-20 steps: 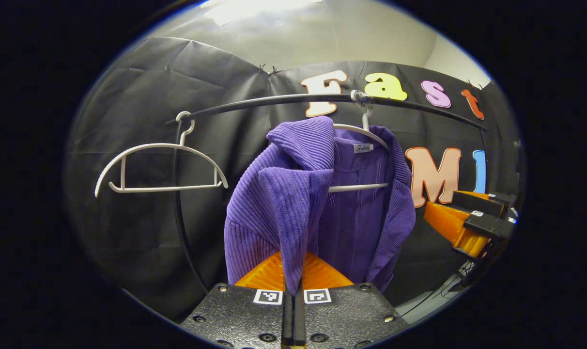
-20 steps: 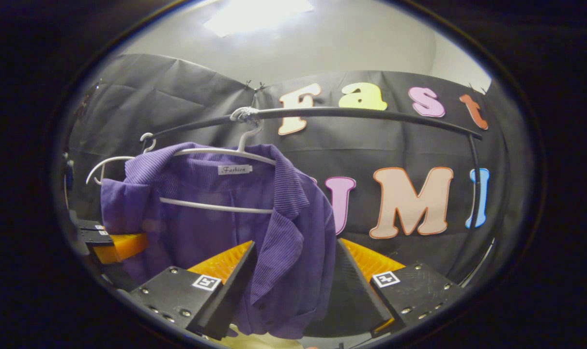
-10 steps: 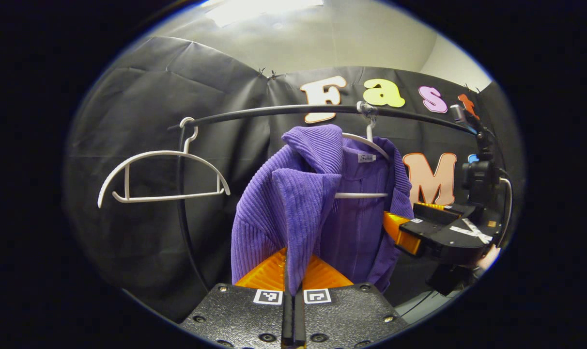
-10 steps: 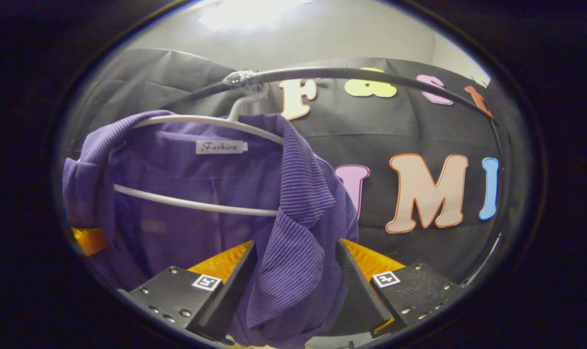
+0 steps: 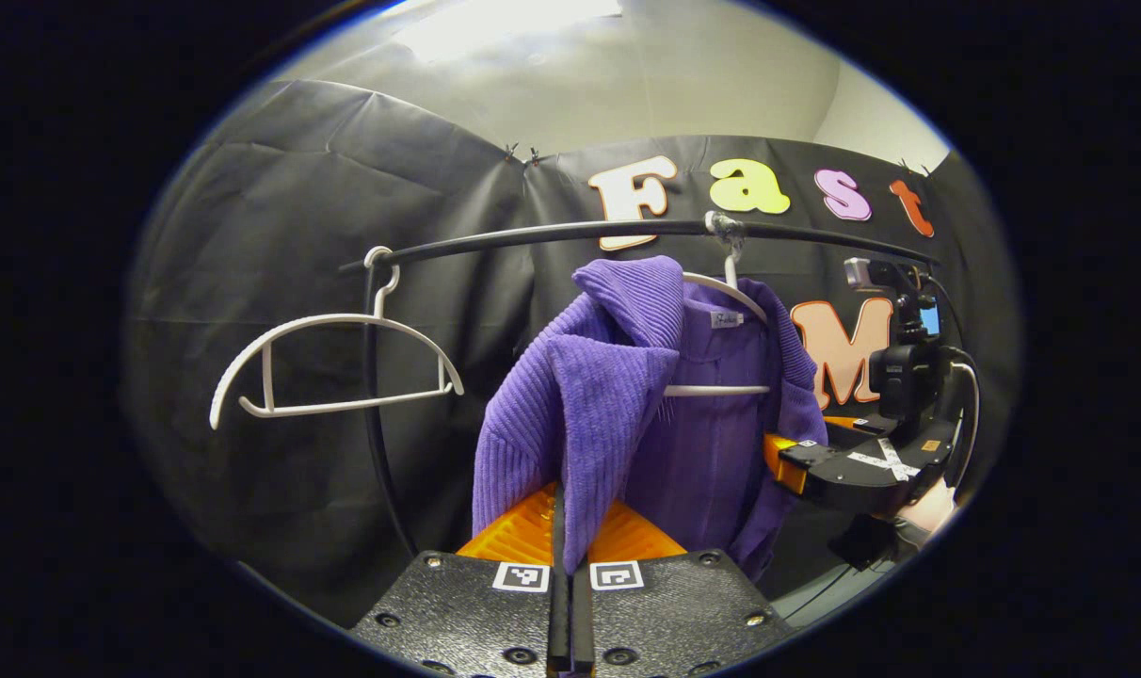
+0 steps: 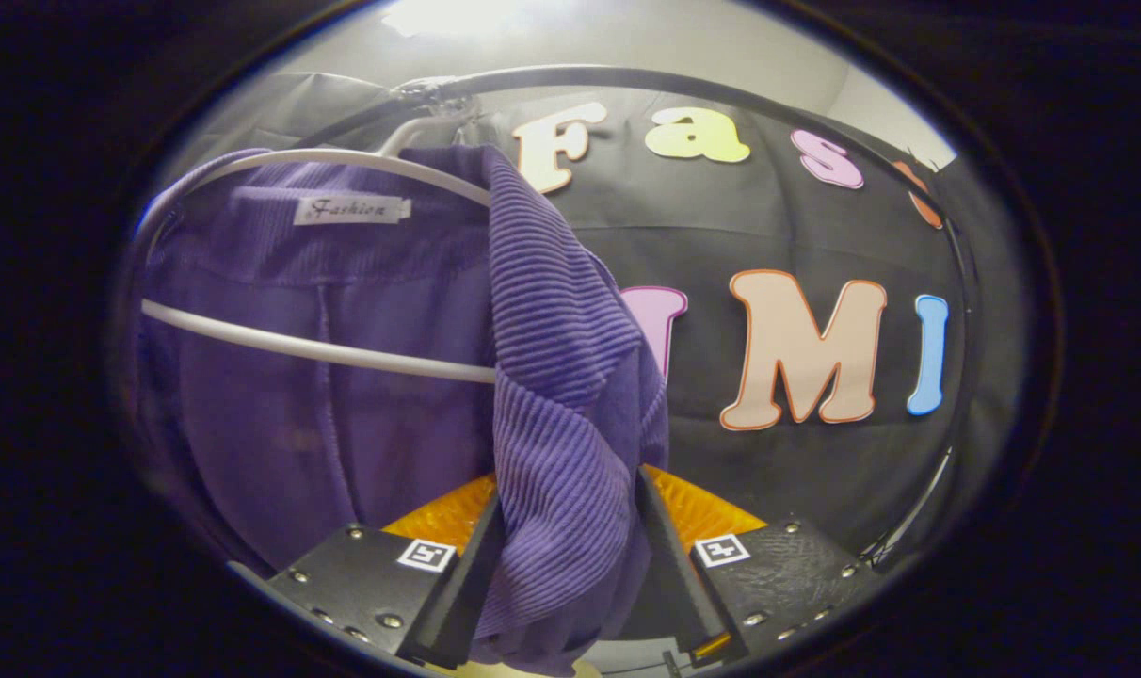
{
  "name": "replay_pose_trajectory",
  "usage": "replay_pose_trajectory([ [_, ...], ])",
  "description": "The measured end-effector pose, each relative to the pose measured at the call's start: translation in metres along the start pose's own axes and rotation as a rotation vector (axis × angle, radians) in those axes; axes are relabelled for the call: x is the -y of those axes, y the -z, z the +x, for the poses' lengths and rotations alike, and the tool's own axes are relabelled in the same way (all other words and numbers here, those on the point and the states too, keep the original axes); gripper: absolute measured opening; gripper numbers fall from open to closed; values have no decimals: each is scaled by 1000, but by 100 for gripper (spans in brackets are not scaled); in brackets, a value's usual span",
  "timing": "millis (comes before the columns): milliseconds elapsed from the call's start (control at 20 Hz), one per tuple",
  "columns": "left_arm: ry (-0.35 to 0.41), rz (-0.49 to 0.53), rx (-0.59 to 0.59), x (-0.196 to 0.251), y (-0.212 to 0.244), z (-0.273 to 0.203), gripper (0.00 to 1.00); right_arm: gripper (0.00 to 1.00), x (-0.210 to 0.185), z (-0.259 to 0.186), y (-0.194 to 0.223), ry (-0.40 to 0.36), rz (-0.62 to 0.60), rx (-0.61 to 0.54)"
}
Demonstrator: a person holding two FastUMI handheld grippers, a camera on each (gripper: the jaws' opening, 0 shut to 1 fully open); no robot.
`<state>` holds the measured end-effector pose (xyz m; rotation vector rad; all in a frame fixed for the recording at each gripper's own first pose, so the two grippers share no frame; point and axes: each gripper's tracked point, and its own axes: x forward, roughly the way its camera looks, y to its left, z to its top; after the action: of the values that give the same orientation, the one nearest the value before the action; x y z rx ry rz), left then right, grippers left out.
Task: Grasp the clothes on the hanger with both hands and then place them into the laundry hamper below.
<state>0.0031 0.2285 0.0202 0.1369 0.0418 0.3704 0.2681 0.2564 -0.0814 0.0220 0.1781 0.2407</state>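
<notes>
So your purple ribbed jacket (image 5: 627, 405) is hanging on its white hanger (image 5: 721, 386), which hooks onto the black rail (image 5: 552, 231) right where the tape wrap is. Everything below is relative to that rail.

Your left gripper (image 5: 570, 565) is well below the rail, and its fingers are closed all the way on the front lapel edge of the jacket. In the left gripper view the fabric drops straight into the pinch, with no gap between the fingers, so that's a proper hold on the cloth.

Your right gripper (image 6: 570, 574) is also under the rail, on the far side of the hook from the other one. In the right gripper view the other lapel hangs down between its two fingers, and they're narrowed in close on either side of the fold. The fabric fills the gap and both fingers look to be touching it, but I can't tell if they're really squeezing. From the left gripper view you can see that same gripper (image 5: 787, 461) tucked in against the jacket's edge, with a bit of your hand (image 5: 928, 513) behind it.

An empty white hanger (image 5: 335, 367) hangs from the curved end of the rail, well apart from the jacket
</notes>
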Motion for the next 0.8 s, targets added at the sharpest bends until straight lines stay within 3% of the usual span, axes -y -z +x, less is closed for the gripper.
replay_pose_trajectory([
  [150,-15,-5,11,-7,-5,-1,3,33,7,0,1,24,0,-8],
  [300,-35,-12,24,-14,-11,-2,0,12,15,-1,-3,55,-20,-29],
  [450,-57,-20,36,-23,-18,-3,2,12,20,1,-7,69,-32,-30],
  [500,-66,-24,42,-27,-22,-4,2,8,24,0,-9,81,-38,-24],
  [600,-85,-34,65,-37,-34,-6,2,17,33,3,-13,96,-44,-17],
  [650,-93,-42,75,-41,-41,-7,2,12,39,4,-16,101,-45,-13],
  [800,-94,-80,96,-46,-57,-12,0,12,57,11,-25,124,-42,5],
])
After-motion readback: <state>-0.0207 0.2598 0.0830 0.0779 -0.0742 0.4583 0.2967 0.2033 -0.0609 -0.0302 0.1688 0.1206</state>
